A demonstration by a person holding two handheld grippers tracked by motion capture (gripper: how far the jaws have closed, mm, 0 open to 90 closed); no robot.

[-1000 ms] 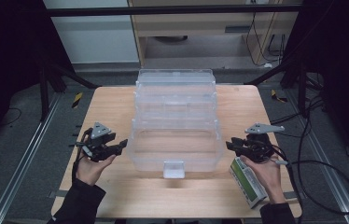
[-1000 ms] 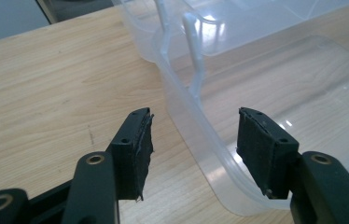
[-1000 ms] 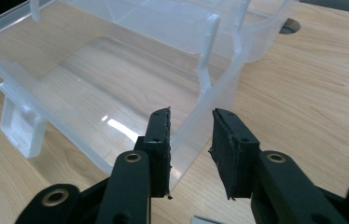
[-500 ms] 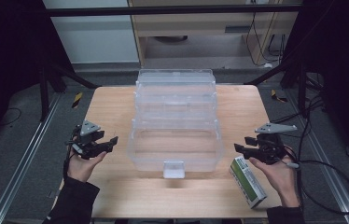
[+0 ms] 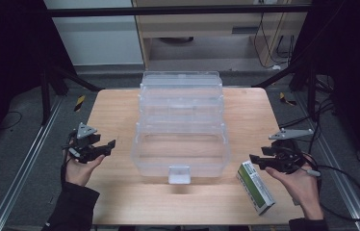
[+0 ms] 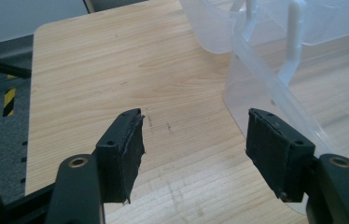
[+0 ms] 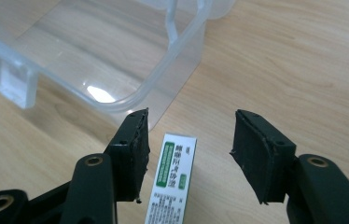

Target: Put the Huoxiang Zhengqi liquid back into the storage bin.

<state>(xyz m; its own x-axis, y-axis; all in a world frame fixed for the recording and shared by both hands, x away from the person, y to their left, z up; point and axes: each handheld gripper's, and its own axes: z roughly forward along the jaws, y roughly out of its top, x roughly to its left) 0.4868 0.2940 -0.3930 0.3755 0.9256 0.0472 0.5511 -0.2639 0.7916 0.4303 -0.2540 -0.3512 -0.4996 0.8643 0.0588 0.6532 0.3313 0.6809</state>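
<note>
Raised off it, right gripper [image 7: 189, 154] hovers open above green-white box [image 7: 172, 179].

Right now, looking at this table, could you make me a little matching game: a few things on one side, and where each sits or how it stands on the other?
Things:
1. clear plastic box
2. green-and-white carton
3. left gripper
4. right gripper

Places or states:
A. lying flat near the table's front right corner
B. jaws open over bare wood, left of the box
C. in the middle of the table, tiers stepped open
D. jaws open just above the carton's end

Pairs: 1-C, 2-A, 3-B, 4-D
</note>
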